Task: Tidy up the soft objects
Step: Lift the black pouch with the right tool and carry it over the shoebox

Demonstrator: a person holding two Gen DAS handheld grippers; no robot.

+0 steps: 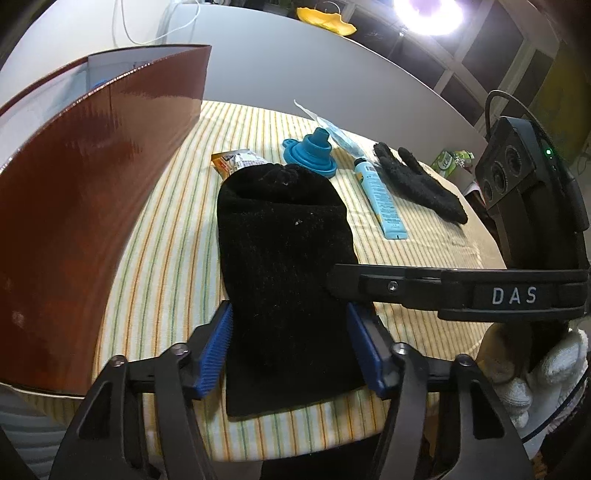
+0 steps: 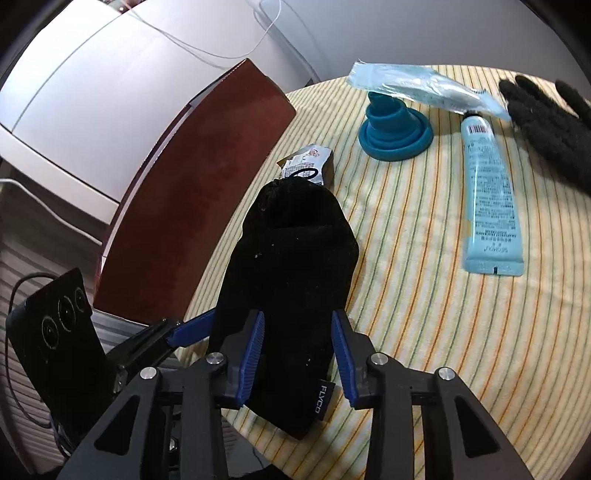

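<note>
With both claws straddling the black pouch point(image 1: 284, 266) beside the red box point(image 1: 92, 206), left claw point(image 1: 290, 354) seemingly pinching it, right claw point(image 2: 298, 354) not gripping, I'd squeeze evenly before lifting.

Both views fisheye: heavy barrel bend, dark vignette at corners. Left wrist view: blown-out lamp point(image 1: 428, 14) top right, w/ purple flare; glossy sheen on brown box point(image 1: 92, 192). Right wrist view evenly lit, soft shadows. Black pouch point(image 2: 291, 280) nearly detail-free. Slight edge blur; centre sharp.
</note>
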